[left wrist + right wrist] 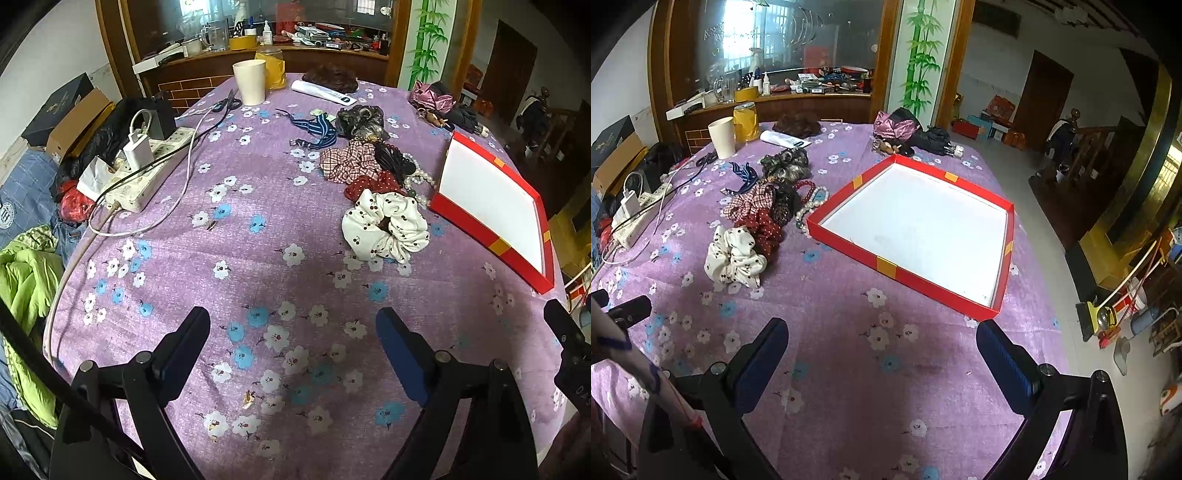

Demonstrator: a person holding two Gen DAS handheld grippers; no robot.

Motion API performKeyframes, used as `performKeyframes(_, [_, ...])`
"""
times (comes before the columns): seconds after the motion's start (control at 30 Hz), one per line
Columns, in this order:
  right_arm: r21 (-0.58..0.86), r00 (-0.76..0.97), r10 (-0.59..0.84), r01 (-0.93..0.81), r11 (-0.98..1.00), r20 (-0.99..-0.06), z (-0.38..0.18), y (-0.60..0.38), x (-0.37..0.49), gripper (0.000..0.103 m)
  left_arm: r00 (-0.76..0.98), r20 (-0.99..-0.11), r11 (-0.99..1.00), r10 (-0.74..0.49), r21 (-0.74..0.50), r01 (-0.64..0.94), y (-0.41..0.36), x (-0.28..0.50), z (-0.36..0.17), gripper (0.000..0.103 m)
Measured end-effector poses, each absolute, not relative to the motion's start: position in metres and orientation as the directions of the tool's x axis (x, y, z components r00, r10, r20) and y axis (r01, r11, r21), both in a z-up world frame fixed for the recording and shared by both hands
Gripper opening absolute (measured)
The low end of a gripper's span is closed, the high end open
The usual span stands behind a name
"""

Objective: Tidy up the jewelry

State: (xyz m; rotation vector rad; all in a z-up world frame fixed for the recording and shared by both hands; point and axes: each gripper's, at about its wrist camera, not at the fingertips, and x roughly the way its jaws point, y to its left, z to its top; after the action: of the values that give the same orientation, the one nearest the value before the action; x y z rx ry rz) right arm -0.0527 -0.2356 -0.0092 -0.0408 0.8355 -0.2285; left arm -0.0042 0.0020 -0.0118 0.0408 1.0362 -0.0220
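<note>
A red tray with a white floor lies on the purple flowered cloth; it shows at the right in the left wrist view. Beside its left edge lies a heap: a white cherry-print scrunchie, a red dotted scrunchie, a checked scrunchie, a pearl bracelet, red beads and a dark scrunchie. My left gripper is open and empty, well short of the heap. My right gripper is open and empty, near the tray's front corner.
A power strip with charger and cables lies at the left. A white cup, a yellow jar, scissors, a striped band and a remote stand further back. Umbrellas lie beyond the tray.
</note>
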Motion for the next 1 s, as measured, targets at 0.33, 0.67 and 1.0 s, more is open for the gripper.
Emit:
performKeyframes(0.33, [-0.129,0.639,-0.208,0.169,0.977,-0.74,-0.016,-0.237,-0.052,0.103,0.503,-0.864,0.998,0.019,0.045,0.039,-0.001,-0.005,-0.012,0.091])
performKeyframes(0.67, [-0.126,0.63,-0.201,0.162,0.979,-0.75,-0.02,-0.237,-0.047,0.103,0.509,-0.861,0.998,0.029,0.057,0.04,-0.002,-0.005,-0.011,0.091])
performKeyframes(1.0, [-0.124,0.606,-0.199,0.164,0.979,-0.77,-0.028,-0.237,-0.043,0.103,0.495,-0.869,0.997,0.029,0.058,0.043,-0.001,0.0,-0.017,0.091])
